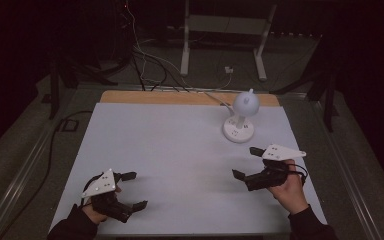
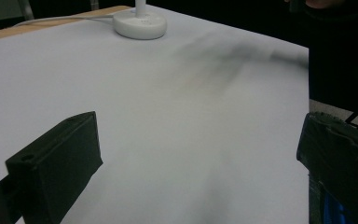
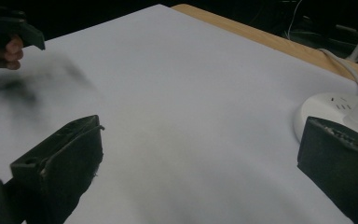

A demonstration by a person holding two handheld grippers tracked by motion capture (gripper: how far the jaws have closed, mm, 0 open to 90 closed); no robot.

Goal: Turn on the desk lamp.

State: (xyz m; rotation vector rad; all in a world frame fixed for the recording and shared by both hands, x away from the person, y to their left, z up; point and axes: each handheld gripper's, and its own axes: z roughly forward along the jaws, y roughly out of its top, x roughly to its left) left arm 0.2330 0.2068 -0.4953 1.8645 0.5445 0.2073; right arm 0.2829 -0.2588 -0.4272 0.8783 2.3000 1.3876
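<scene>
At the near edge of the white table top, the left gripper sits low in a person's hand, its jaws spread wide with nothing between them. Further in and to the right, the right gripper hovers just above the surface, jaws likewise wide apart and empty. Just beyond the right gripper stands a small white lamp on a round base, its cord trailing off the far wooden edge toward the dark floor.
</scene>
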